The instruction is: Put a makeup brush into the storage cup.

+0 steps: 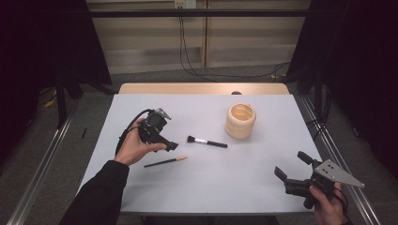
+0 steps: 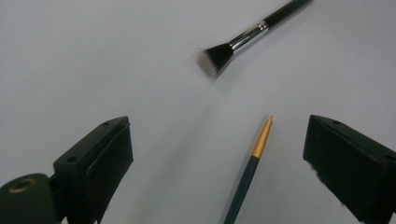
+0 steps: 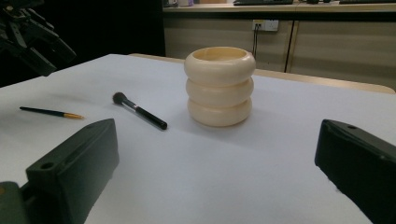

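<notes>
Left gripper (image 1: 172,146) hangs jaws apart over the pencil (image 1: 165,162), brush (image 1: 207,141) just beyond; right gripper (image 1: 293,168), jaws apart, sits near the table (image 1: 211,197) corner, well off the cup (image 1: 241,121).

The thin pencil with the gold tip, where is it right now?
In the high view the pencil lies flat on the white table, left of centre, just below the left gripper and nearer the person than the makeup brush.

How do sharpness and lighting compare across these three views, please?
Left gripper view: the thin pencil-like brush and makeup brush are smeared by motion blur. Right gripper view: the cream ringed pot is crisp and the near claw jaws are soft. High view: the white table is bright and the surroundings are dark.
</notes>
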Tool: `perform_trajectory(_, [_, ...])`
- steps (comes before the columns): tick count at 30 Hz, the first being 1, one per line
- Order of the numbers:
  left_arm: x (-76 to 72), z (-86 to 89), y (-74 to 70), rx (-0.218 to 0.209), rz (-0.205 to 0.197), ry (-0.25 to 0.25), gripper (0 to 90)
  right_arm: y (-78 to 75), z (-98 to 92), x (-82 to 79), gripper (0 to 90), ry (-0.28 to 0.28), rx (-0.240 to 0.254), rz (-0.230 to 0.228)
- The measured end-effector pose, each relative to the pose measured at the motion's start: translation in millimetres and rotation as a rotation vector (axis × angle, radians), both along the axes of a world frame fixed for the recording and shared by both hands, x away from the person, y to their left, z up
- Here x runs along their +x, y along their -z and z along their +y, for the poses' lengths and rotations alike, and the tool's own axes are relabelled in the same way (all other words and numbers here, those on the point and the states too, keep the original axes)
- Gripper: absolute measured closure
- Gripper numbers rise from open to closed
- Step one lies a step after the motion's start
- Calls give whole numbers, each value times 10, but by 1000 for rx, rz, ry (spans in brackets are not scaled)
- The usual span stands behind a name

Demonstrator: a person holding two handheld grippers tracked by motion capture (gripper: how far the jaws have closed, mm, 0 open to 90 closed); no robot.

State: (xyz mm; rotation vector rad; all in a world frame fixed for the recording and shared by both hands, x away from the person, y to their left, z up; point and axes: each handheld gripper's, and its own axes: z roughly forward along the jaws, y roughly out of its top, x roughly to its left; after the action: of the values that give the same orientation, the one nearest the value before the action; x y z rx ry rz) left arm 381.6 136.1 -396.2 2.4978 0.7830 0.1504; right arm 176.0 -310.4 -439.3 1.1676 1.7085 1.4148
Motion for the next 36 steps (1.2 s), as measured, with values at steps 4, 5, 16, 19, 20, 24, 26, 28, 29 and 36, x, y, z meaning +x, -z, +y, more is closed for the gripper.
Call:
perform_trajectory(4, [22,11,28,52,33,41,80,-3,-1,-3,0,-2,-2,-2])
perform_trajectory(5, [14,3,47,43,42,30,89,-2,-1,-5,0,-1,0,1])
perform_trajectory(16, [-9,23,117,62,83,112,177,-1,-4,-5,0,-7,-2,1])
perform_trajectory(19, [-41,22,140,39,95,108,223,0,-2,-4,0,-5,-4,0])
perform_trajectory(20, [-33,29,139,42,107,122,265,1,1,-3,0,-4,-3,-1])
perform_trajectory(24, [-40,25,161,53,127,128,280,2,0,-2,0,-3,-5,-1])
perform_trajectory(26, [-51,18,184,56,137,129,288,-1,-2,-6,0,-4,-1,3])
perform_trajectory(28, [-56,12,201,78,137,140,317,0,-3,-5,0,-4,-1,2])
perform_trajectory(29, [-57,11,212,85,145,146,322,0,-3,-6,0,-3,-2,2])
perform_trajectory(36, [-72,25,285,97,176,158,412,-1,-3,-5,0,-6,-1,0])
